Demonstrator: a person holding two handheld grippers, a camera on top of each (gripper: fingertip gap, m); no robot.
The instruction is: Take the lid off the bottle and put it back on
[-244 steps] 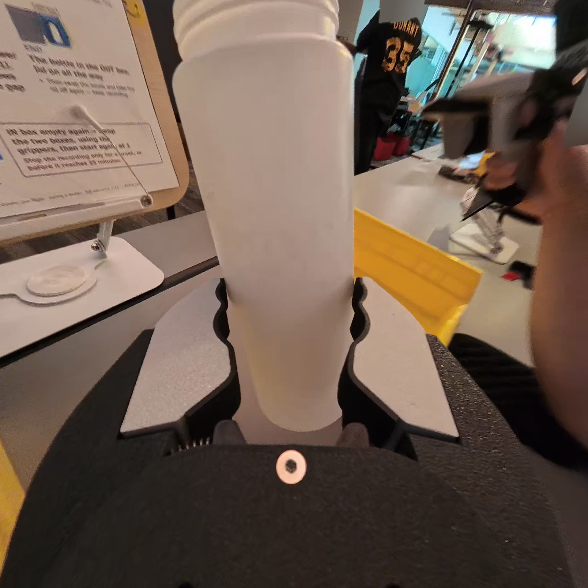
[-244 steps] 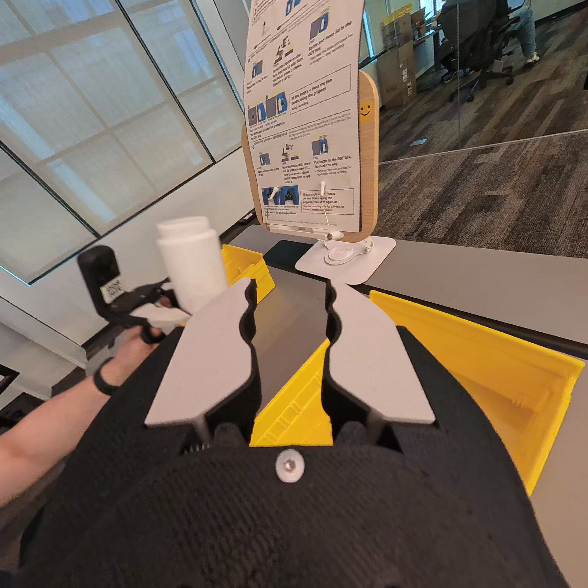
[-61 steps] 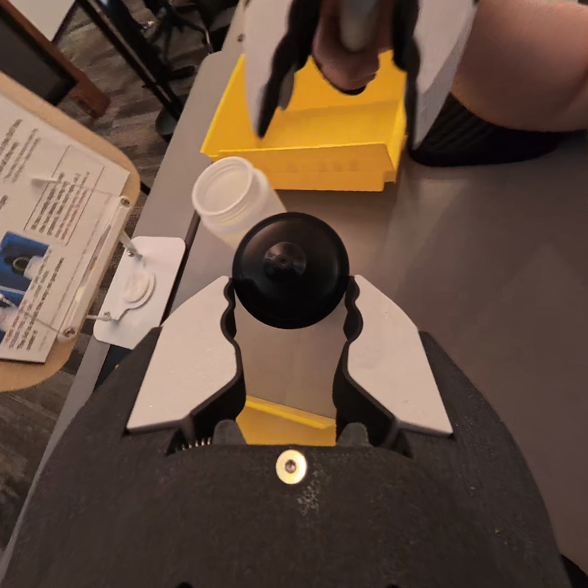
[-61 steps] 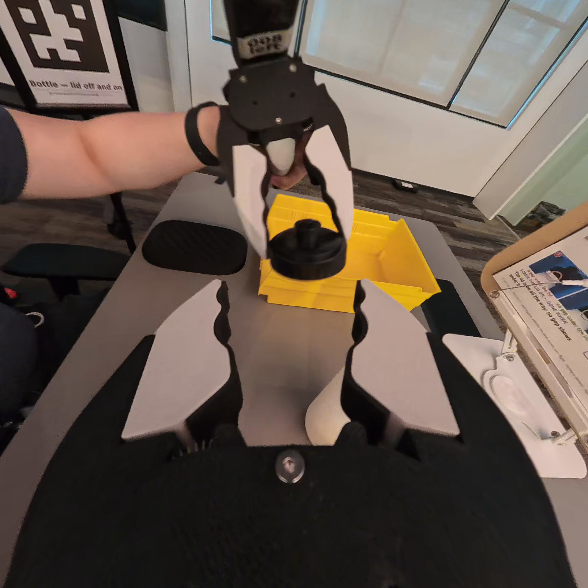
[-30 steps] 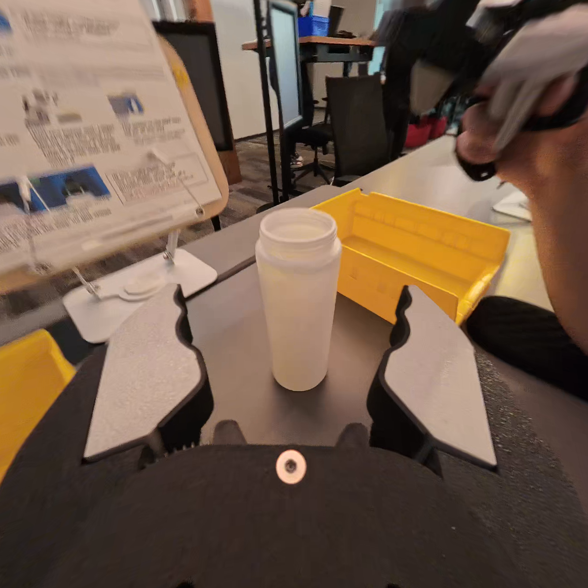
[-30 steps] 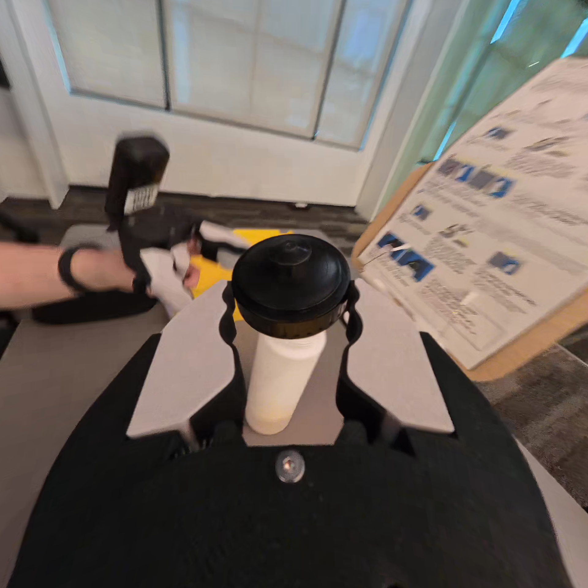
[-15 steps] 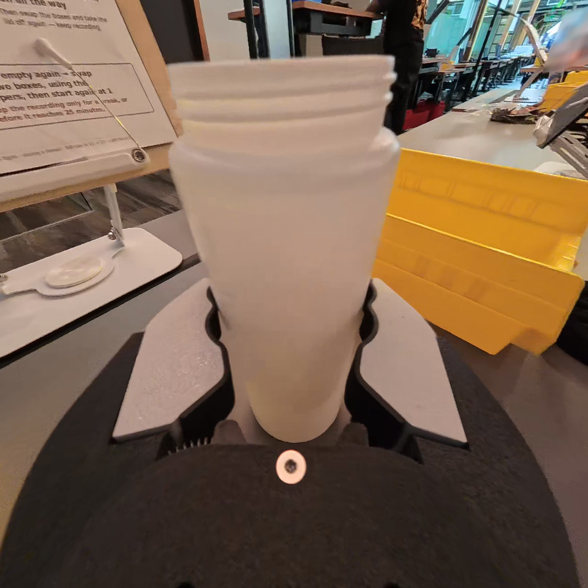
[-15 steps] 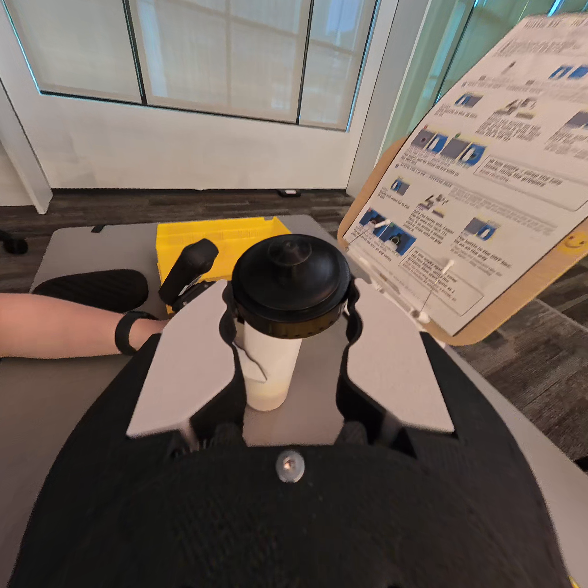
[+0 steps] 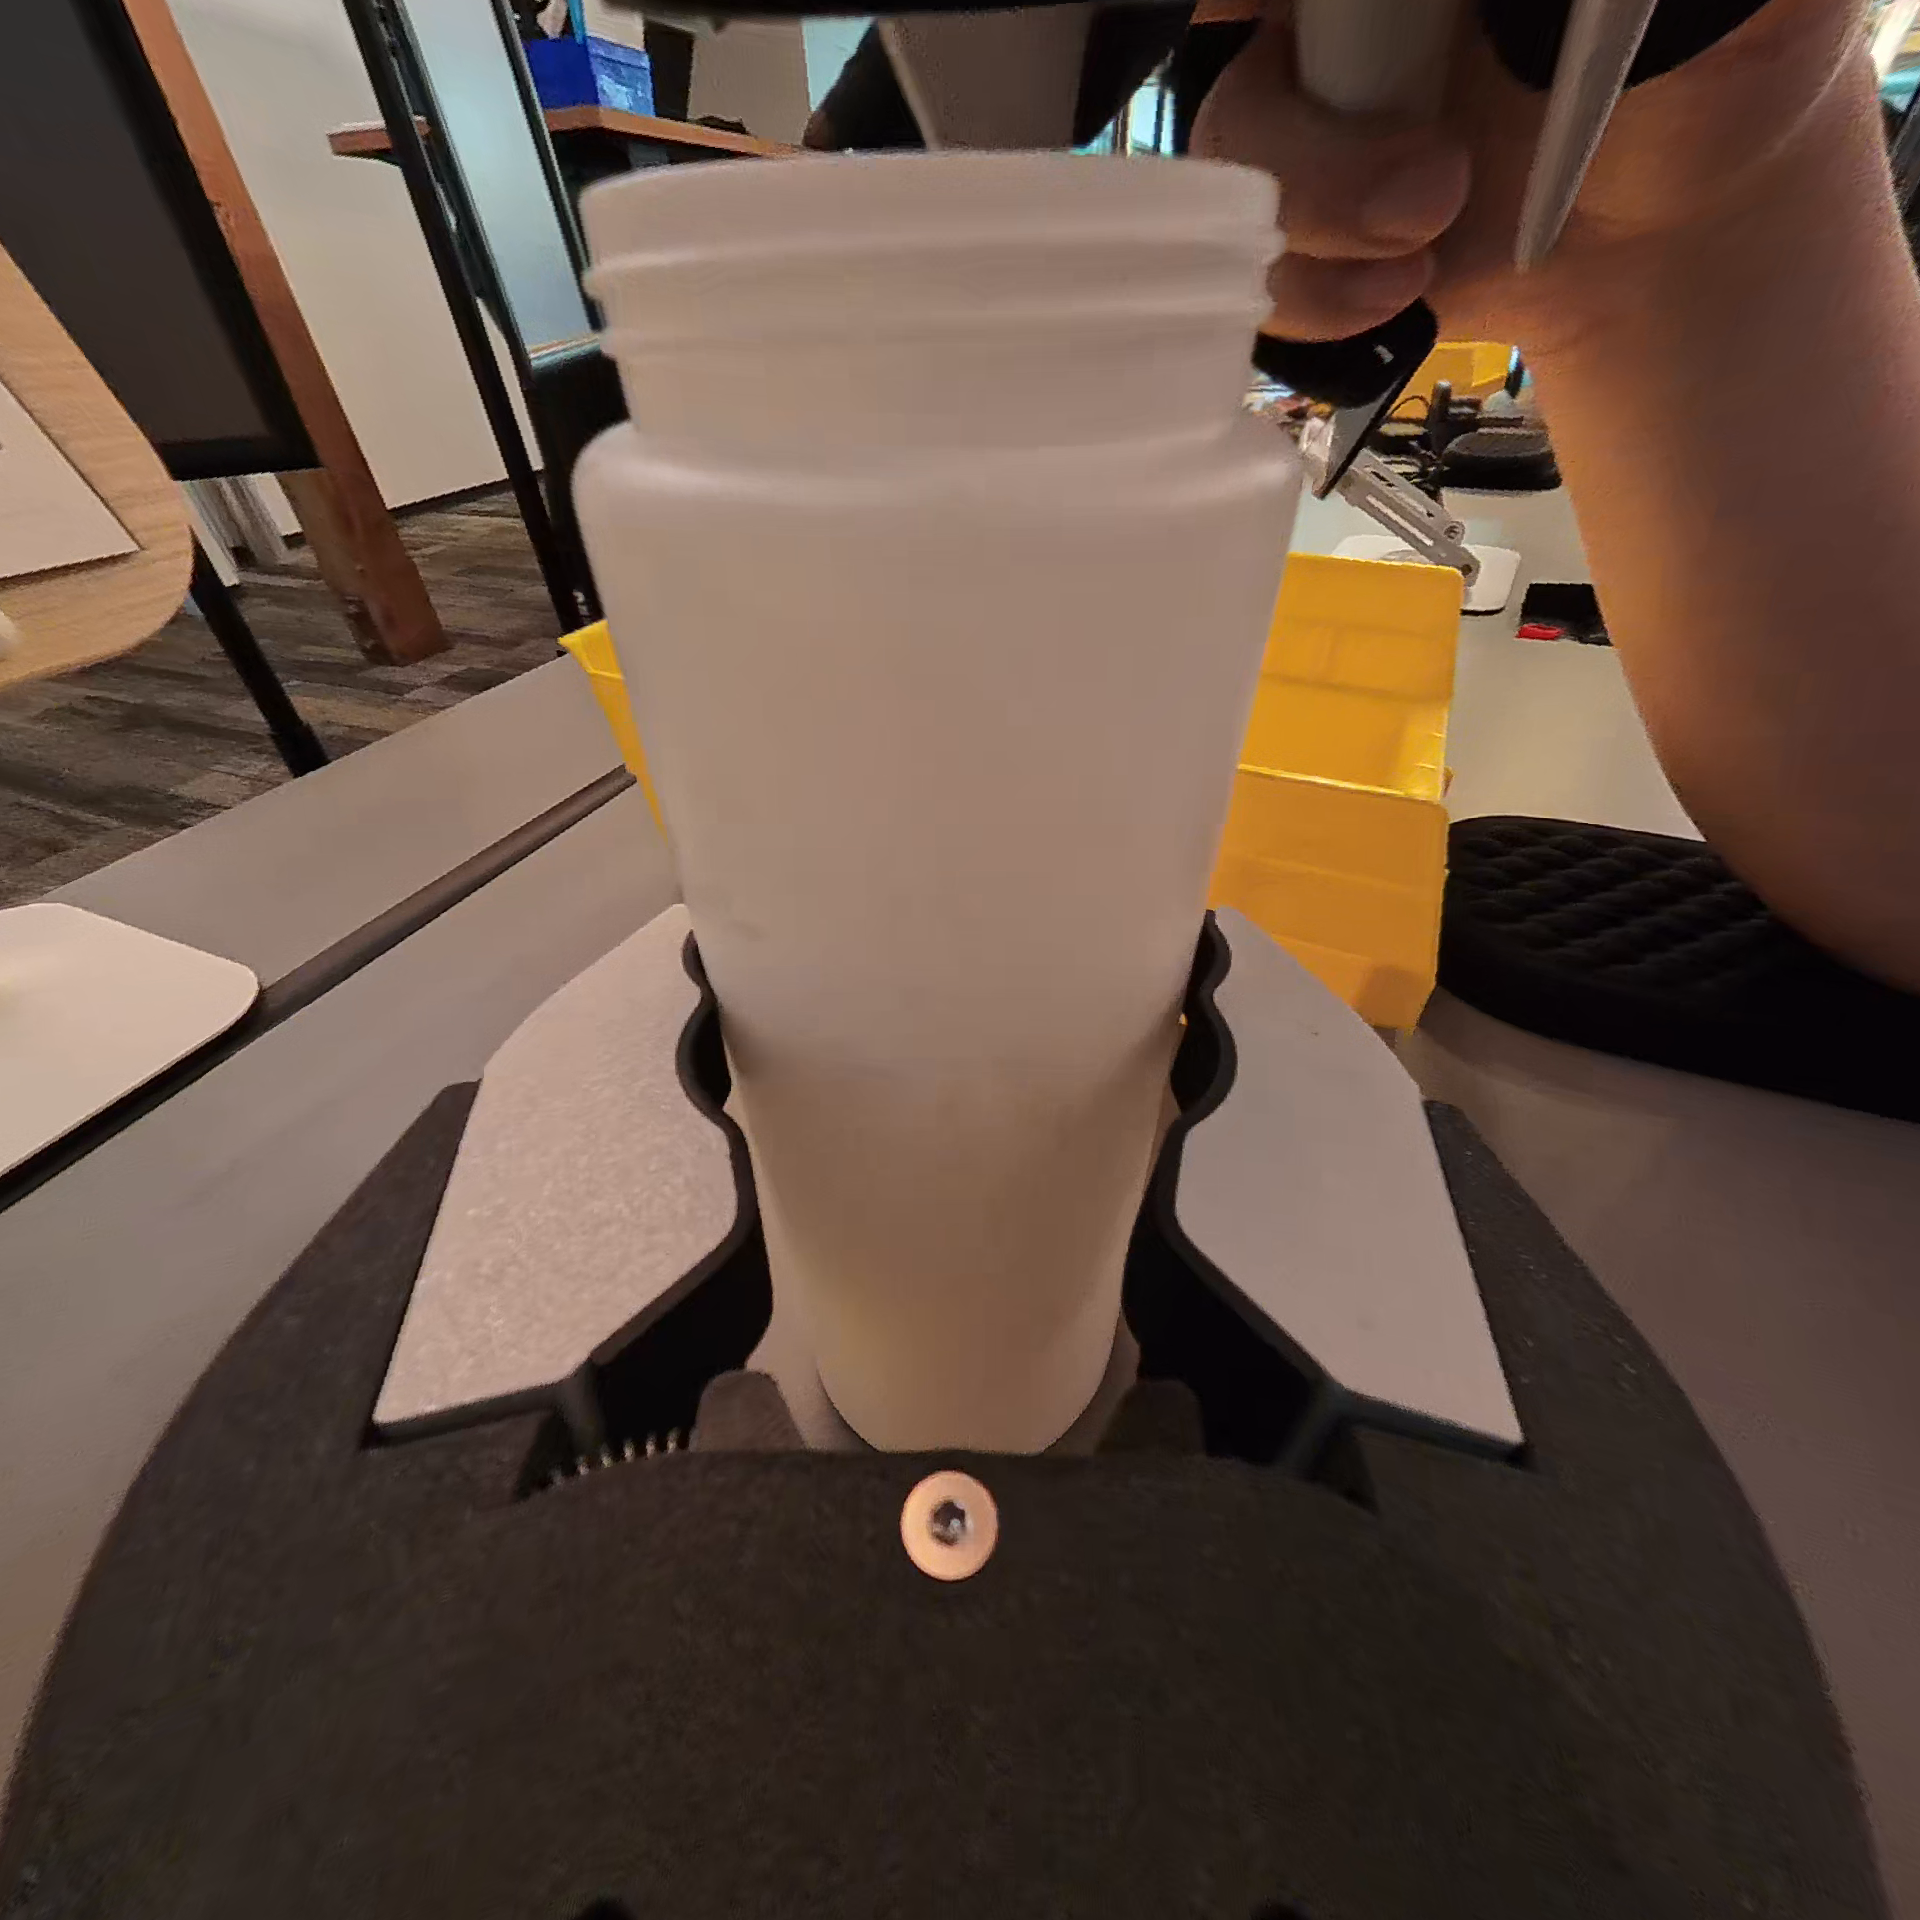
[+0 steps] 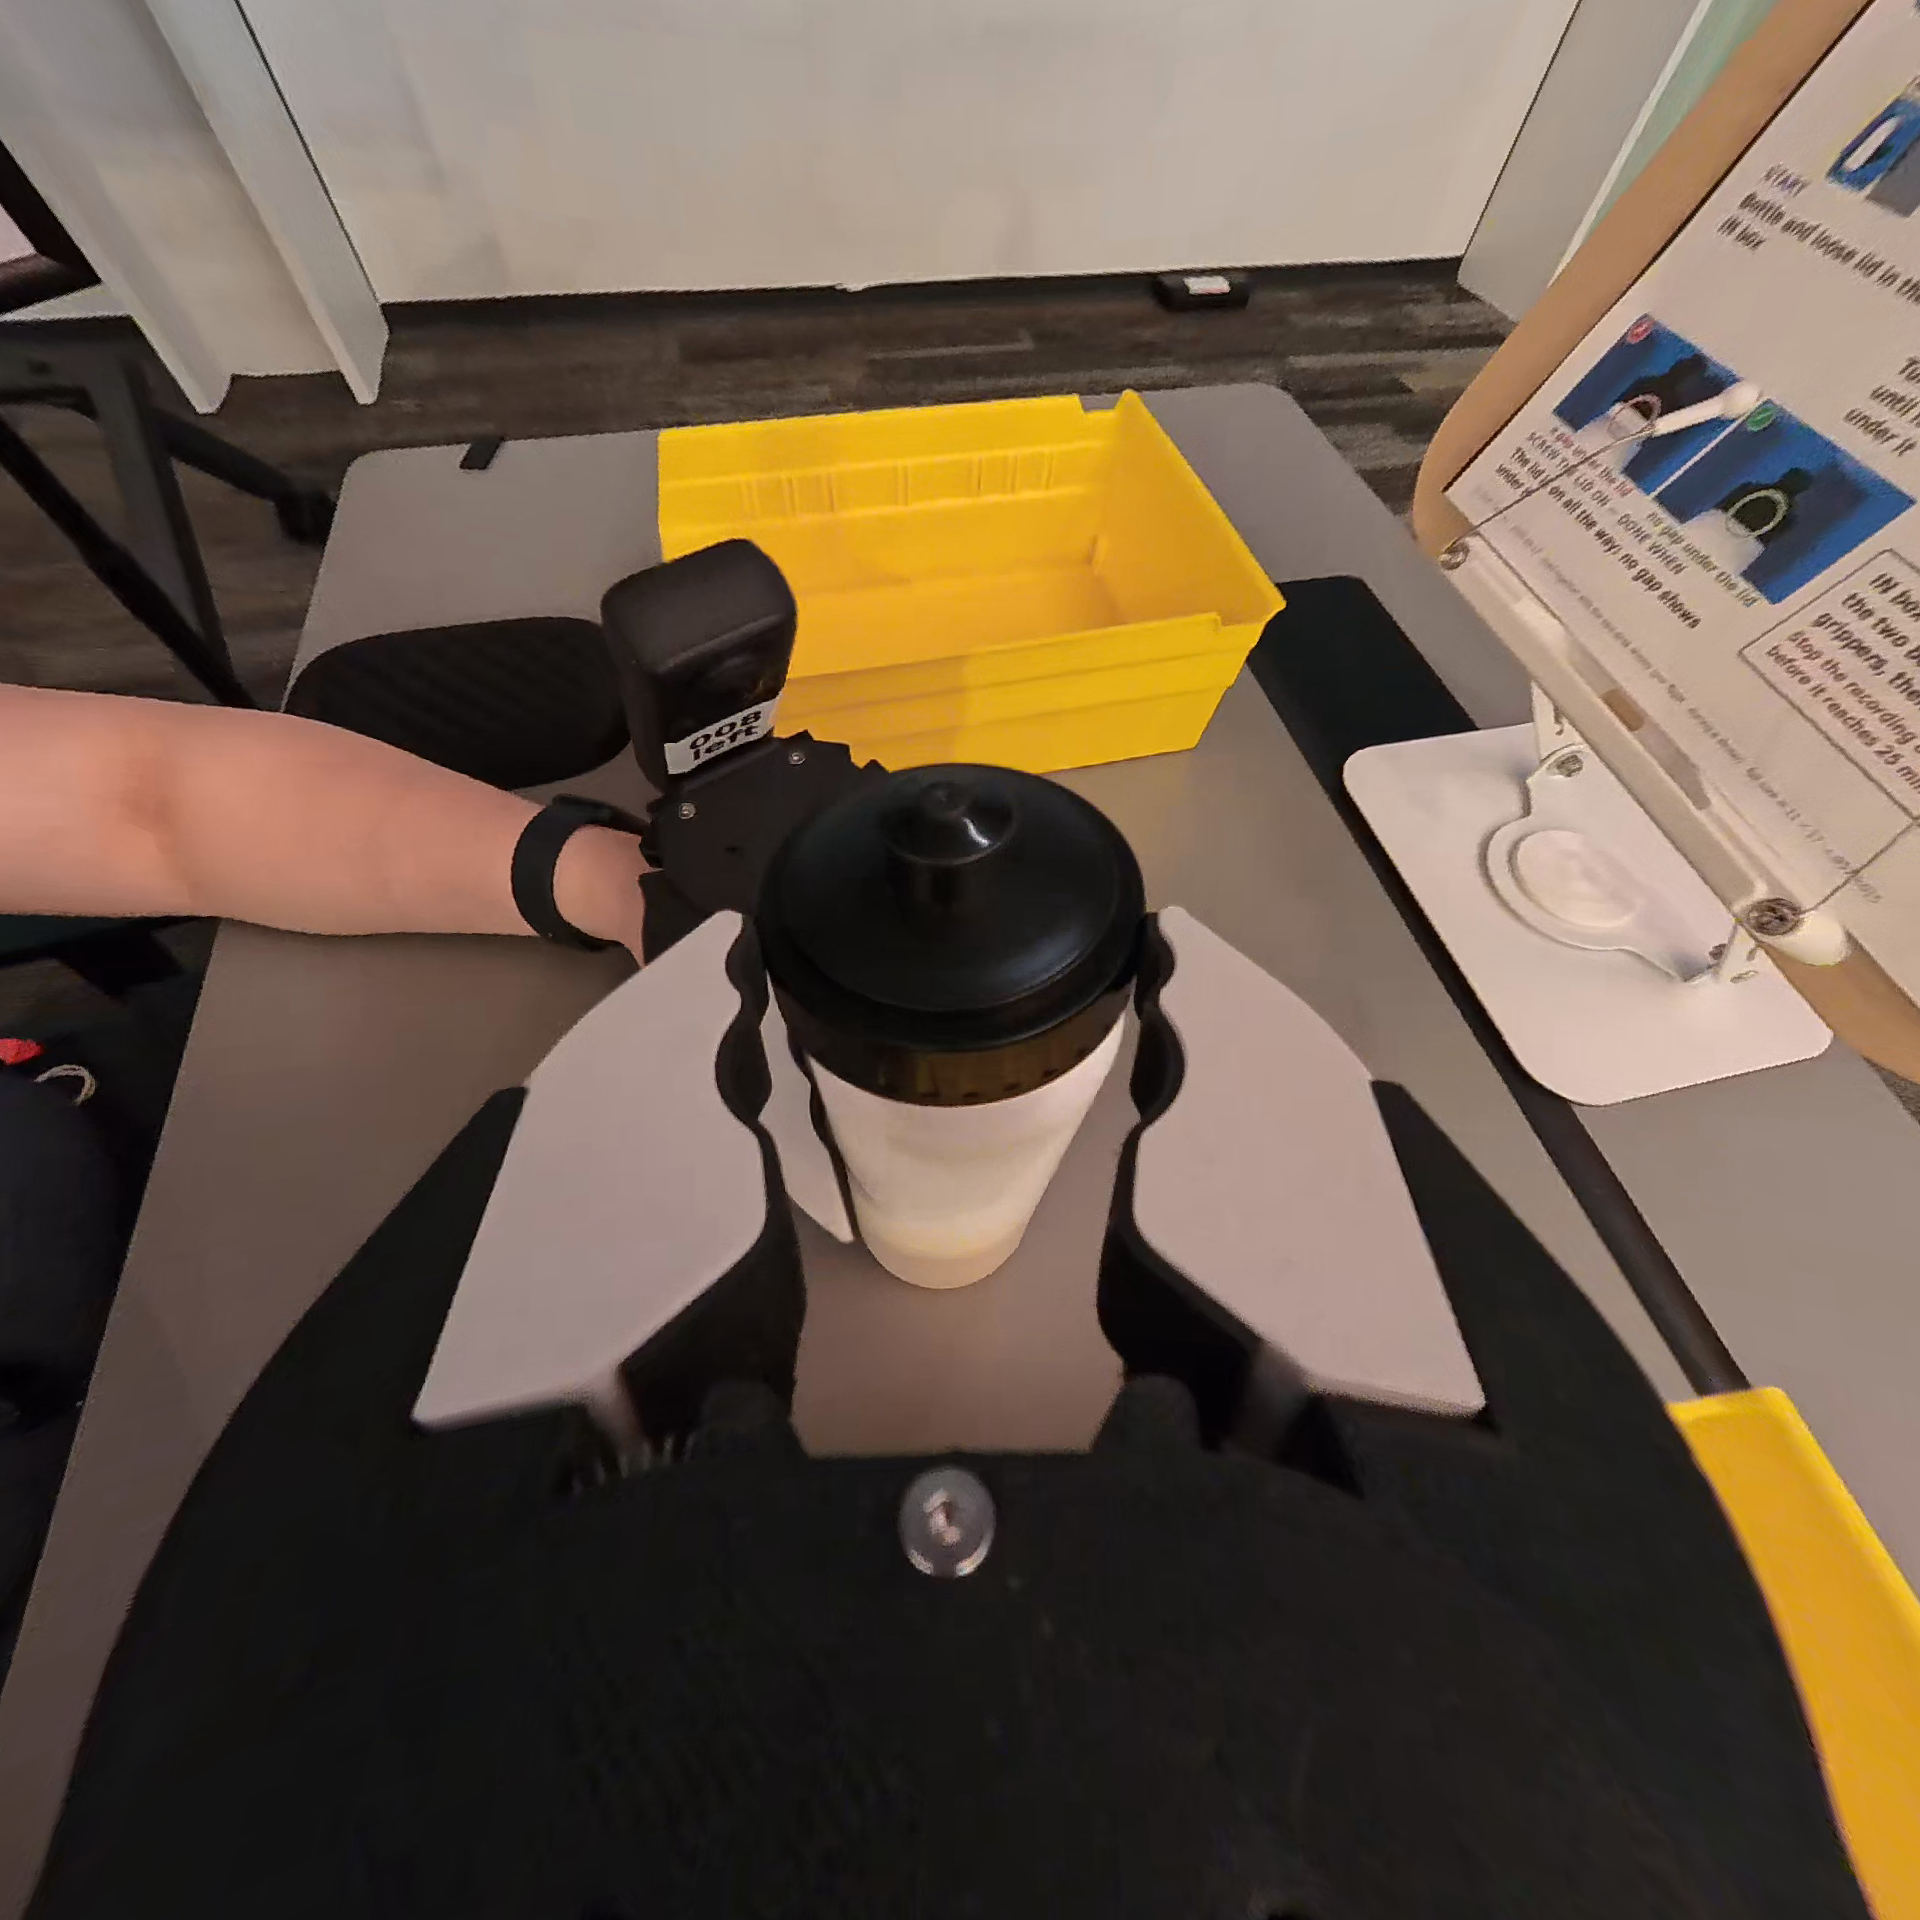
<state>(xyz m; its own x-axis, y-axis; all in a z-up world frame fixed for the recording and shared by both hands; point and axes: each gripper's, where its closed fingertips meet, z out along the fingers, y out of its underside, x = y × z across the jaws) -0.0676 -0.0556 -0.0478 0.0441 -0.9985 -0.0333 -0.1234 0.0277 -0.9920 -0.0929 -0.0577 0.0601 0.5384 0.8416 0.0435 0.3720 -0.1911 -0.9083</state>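
Between my left gripper's (image 9: 940,1164) closed fingers the white bottle (image 9: 935,727) stands upright on the table (image 10: 1195,831); my right gripper (image 10: 951,1023), clamped on the black lid (image 10: 951,914), hangs just above its open neck. I'd centre, lower squarely, then twist. Beyond sits a yellow bin (image 10: 966,582), off right an instruction board (image 10: 1714,468); neither interferes.

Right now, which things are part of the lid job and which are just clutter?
In play:
white bottle
black lid
left gripper, clamped on the bottle
right gripper, holding the lid

Lying about:
yellow bin
instruction board
black pad
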